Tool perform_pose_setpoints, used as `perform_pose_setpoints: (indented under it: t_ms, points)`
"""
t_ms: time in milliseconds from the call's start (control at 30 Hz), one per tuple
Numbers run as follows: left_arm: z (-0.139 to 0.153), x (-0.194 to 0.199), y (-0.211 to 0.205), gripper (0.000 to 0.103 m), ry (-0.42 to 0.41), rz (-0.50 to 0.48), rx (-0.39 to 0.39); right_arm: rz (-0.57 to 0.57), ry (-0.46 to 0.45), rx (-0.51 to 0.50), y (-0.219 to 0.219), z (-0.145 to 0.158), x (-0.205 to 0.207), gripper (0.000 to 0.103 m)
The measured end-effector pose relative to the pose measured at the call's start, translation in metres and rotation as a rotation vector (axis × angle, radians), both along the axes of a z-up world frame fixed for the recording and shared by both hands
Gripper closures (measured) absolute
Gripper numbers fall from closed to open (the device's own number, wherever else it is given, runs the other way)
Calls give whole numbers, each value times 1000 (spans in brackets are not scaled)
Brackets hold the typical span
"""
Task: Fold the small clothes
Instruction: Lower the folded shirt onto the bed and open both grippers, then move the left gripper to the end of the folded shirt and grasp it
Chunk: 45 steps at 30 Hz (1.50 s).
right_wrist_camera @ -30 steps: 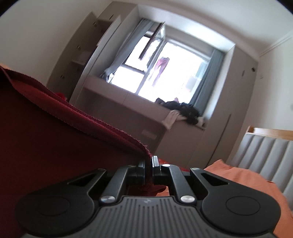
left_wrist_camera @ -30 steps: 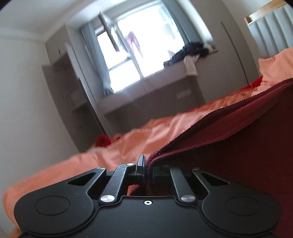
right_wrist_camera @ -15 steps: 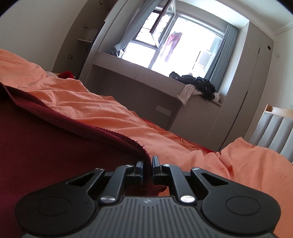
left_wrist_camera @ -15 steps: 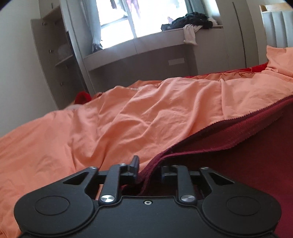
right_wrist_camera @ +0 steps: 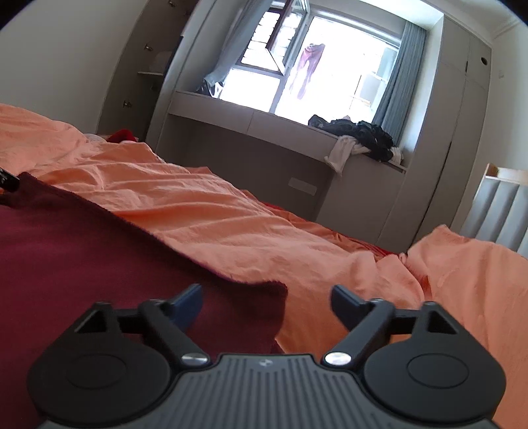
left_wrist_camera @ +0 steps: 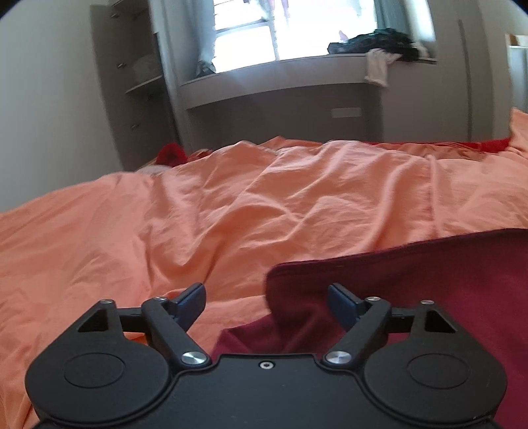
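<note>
Left wrist view. Bed covered by a rumpled orange sheet (left_wrist_camera: 264,211), creases running across it, filling the middle of the frame. Beyond it a grey window bench (left_wrist_camera: 283,89) under a bright window (left_wrist_camera: 290,29), with a heap of dark clothes (left_wrist_camera: 379,41) at the bench's right end and a white piece hanging over its edge. Open shelving (left_wrist_camera: 138,76) stands left of the bench. A small red item (left_wrist_camera: 170,153) sits at the bed's far left edge.

The dark red cloth (left_wrist_camera: 412,290) lies on the sheet at lower right; its near corner is folded up between the fingers. The left gripper (left_wrist_camera: 265,300) has just been opening: fingers stand wide apart, pads clear of the fabric, nothing gripped. Bare sheet lies left and ahead of the cloth edge.

Right wrist view. Same bed, orange sheet (right_wrist_camera: 231,217) sloping away toward the window bench (right_wrist_camera: 264,132). The window (right_wrist_camera: 330,66) has one sash swung open, and grey curtains (right_wrist_camera: 396,76) hang at its right. A grey padded headboard (right_wrist_camera: 501,214) shows at far right.

The dark red cloth (right_wrist_camera: 82,250) spreads flat at lower left, its far edge running diagonally and its right corner lying between the fingers. The right gripper (right_wrist_camera: 267,302) has also just been opening: fingers wide, holding nothing. Open sheet lies right of the corner.
</note>
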<state>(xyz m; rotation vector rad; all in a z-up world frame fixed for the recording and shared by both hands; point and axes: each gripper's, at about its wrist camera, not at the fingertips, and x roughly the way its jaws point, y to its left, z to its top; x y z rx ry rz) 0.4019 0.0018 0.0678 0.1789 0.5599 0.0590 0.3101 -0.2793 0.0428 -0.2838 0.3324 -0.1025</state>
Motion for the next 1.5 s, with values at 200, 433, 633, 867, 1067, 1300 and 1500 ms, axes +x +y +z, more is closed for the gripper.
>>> perform_pose_setpoints:
  t_ms: [200, 433, 633, 867, 1067, 1300, 1500]
  points:
    - [-9, 12, 16, 16, 44, 73, -29, -114, 69, 72, -21, -13, 12, 4]
    - [-3, 6, 30, 9, 24, 120, -74, -187, 93, 172, -49, -19, 5, 1]
    - [14, -11, 32, 3, -53, 124, -61, -198, 26, 270, -71, -6, -17, 0]
    - [22, -38, 37, 1, -81, 104, -61, -176, -3, 311, -70, 4, -36, 0]
    - [29, -66, 44, 1, -104, 73, -133, -143, -49, 277, -44, 13, -54, 0]
    - [22, -110, 56, 1, -164, 91, -180, -87, -122, 308, -14, 23, -80, 0]
    - [9, -159, 69, 1, -228, 102, -233, -32, -170, 353, 13, 22, -105, 0]
